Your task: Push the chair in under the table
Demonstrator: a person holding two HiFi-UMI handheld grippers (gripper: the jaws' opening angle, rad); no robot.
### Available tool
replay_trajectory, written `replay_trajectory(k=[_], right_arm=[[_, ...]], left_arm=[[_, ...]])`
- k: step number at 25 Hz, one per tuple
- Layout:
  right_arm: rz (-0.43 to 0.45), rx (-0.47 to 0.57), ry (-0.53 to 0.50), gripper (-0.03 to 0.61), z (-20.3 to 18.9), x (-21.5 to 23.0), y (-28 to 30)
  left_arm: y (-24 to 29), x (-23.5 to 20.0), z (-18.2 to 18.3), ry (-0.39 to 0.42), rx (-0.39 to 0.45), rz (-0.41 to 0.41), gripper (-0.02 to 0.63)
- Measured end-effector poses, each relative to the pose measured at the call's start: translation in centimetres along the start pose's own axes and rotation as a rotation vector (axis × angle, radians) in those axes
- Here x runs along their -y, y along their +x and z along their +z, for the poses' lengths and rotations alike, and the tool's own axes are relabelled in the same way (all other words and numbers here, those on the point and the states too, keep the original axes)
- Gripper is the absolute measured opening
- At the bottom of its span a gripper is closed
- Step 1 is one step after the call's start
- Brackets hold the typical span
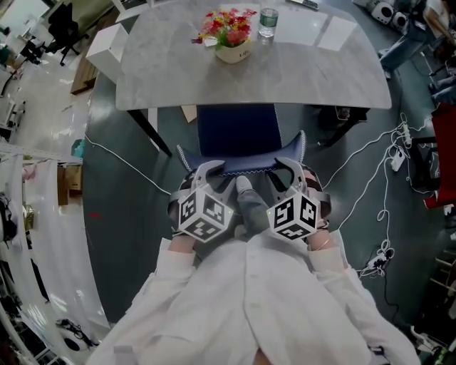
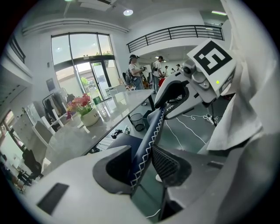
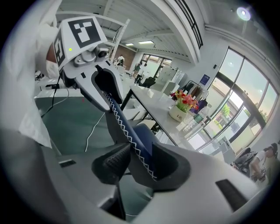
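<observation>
Your left gripper (image 1: pixel 207 171) and right gripper (image 1: pixel 288 170) are each clenched on the top edge of the backrest of the dark blue upholstered chair (image 1: pixel 239 132). They sit one near each end of it. In the left gripper view, the white-stitched backrest (image 2: pixel 151 135) passes between the jaws of the left gripper (image 2: pixel 142 164). In the right gripper view, it sits the same way in the right gripper (image 3: pixel 131 159).

The chair stands directly in front of you, facing the grey stone-look table (image 1: pixel 320 71). The front of its seat is already tucked beneath the table's near edge. The backrest runs left to right, parallel to that edge. The seat points straight away from you, towards the table.

Bare dark floor lies open on both sides of the chair. A black table leg (image 1: pixel 149 132) slants down on the left and another (image 1: pixel 336 135) on the right, with the chair between them. White cables (image 1: pixel 388 160) trail across the floor to your right. Your grey shoe (image 1: pixel 249 203) is just behind the backrest. On the tabletop, well beyond the near edge, stand a cream pot of red and pink flowers (image 1: pixel 231 50) and a clear bottle (image 1: pixel 268 21).
</observation>
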State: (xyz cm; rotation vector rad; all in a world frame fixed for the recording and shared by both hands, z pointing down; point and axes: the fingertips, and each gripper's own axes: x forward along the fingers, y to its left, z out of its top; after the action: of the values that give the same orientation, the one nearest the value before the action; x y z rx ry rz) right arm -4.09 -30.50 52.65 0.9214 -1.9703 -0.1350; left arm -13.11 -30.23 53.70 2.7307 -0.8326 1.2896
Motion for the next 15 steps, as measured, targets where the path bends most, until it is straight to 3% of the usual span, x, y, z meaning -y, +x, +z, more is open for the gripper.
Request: replay_trajectory(k=[15], right_arm=[[0.023, 0.014, -0.016, 0.158, 1.2, 1.8, 2.3]], left_arm=[[1.1, -2.9, 0.2, 0.009, 0.003, -0.008, 0.149]])
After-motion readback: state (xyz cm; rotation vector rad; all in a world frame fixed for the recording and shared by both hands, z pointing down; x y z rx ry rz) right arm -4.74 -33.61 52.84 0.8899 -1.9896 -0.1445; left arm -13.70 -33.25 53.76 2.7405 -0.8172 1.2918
